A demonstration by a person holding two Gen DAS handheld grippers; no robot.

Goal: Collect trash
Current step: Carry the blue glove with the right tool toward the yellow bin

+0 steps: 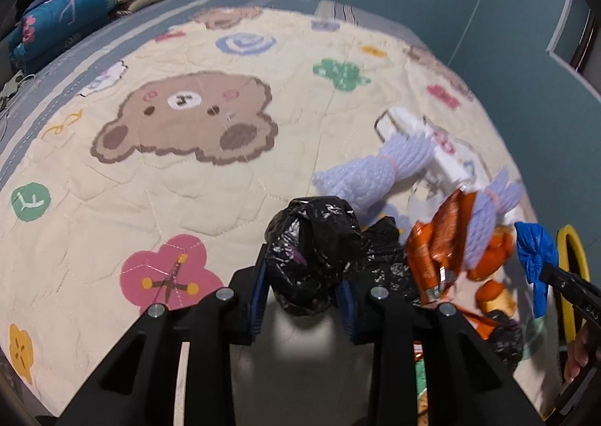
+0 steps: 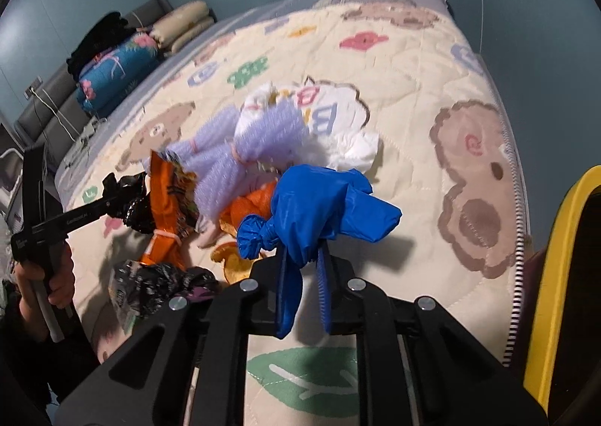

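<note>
My left gripper (image 1: 303, 277) is shut on a crumpled black plastic bag (image 1: 310, 253), held above the quilt; it also shows in the right wrist view (image 2: 131, 202). My right gripper (image 2: 304, 268) is shut on a knotted blue plastic bag (image 2: 319, 208), which also shows in the left wrist view (image 1: 535, 253). A trash pile lies on the bed: lilac foam netting (image 1: 375, 170) (image 2: 233, 159), an orange snack wrapper (image 1: 443, 238) (image 2: 169, 208), white paper (image 1: 432, 140) (image 2: 338, 125) and another black bag (image 2: 161, 287).
The cartoon bear quilt (image 1: 180, 118) covers the bed. Folded blankets and pillows (image 1: 75, 13) lie at the far left corner. A yellow-rimmed bin (image 2: 556, 276) stands at the right edge of the bed, also in the left wrist view (image 1: 571, 276). Blue walls surround the bed.
</note>
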